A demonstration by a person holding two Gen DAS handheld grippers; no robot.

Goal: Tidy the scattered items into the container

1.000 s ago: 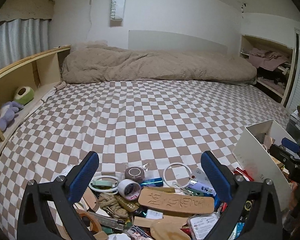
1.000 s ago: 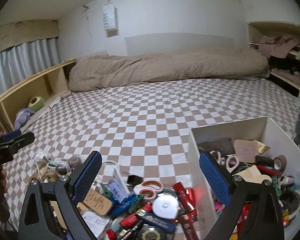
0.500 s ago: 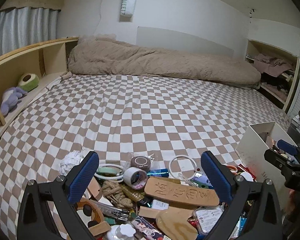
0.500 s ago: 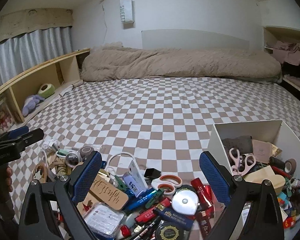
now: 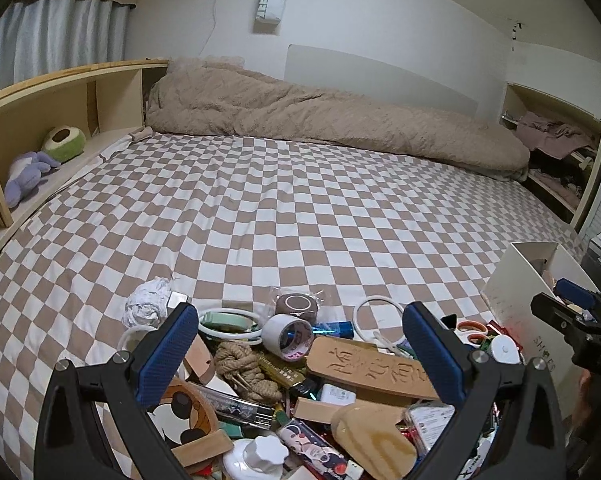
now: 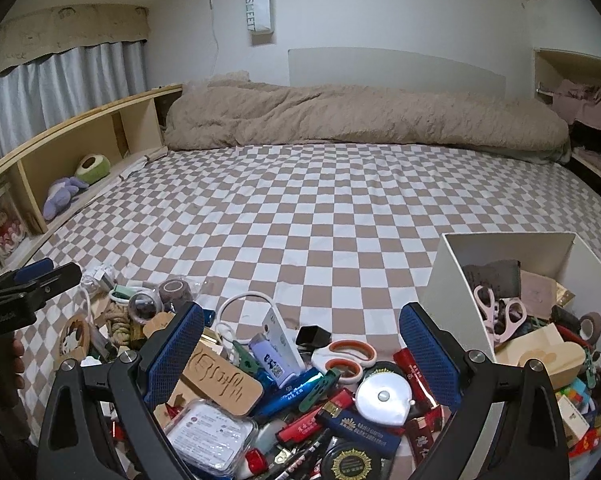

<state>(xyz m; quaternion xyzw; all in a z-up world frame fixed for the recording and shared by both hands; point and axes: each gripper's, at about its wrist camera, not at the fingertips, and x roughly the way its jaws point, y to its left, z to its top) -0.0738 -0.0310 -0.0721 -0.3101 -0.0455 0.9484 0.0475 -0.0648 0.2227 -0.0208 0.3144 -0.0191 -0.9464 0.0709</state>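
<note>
Scattered items [image 6: 300, 384] lie beneath both wide-spread, empty grippers.

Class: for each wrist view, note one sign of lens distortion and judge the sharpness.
Left wrist view: dark corners, wooden shelf bows, pile of items sharp. Right wrist view: checkered sheet lines curve, white box sharp, lighting dim and even.

Bed [image 6: 300, 216], brown-and-white checked sheet. Tan duvet [image 6: 360, 120] bunched along far edge. Heap of small items [image 6: 284, 376] lies between and below the right fingers [image 6: 428, 356]; white box [image 6: 448, 276] stands right of them, part filled.
</note>
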